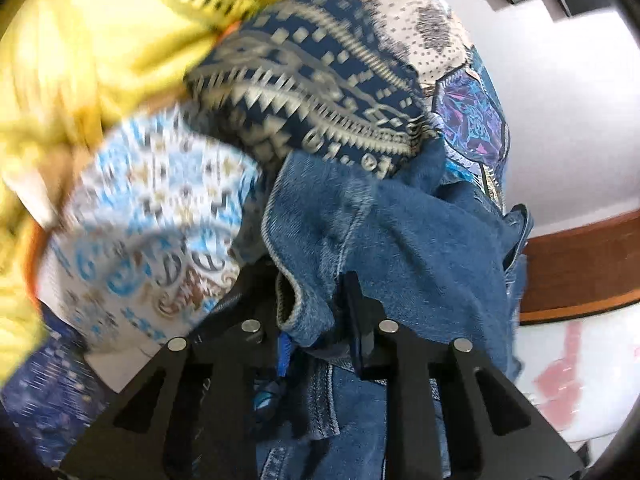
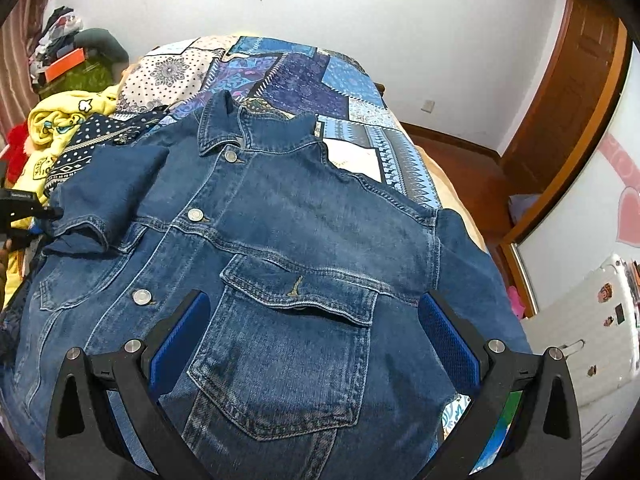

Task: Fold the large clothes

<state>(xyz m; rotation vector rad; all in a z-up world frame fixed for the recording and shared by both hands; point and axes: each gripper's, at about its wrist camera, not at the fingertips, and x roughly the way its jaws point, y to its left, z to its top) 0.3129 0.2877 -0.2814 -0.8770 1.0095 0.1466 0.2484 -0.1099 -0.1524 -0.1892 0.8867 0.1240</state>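
Observation:
A blue denim jacket (image 2: 280, 216) lies front up on the patchwork bedspread (image 2: 304, 72), collar toward the far wall. Its left sleeve (image 2: 112, 192) is folded in over the chest. My left gripper (image 1: 316, 308) is shut on that sleeve's cuff (image 1: 360, 216); it shows at the left edge of the right wrist view (image 2: 30, 214). My right gripper (image 2: 314, 320) is open and empty, hovering above the jacket's chest pocket (image 2: 288, 352), one blue pad on each side of it.
A pile of yellow clothing (image 2: 60, 124) and a dark patterned cloth (image 2: 92, 140) lie at the bed's left side. A wooden door (image 2: 568, 92) and a white cabinet (image 2: 592, 320) stand to the right. A white wall is behind the bed.

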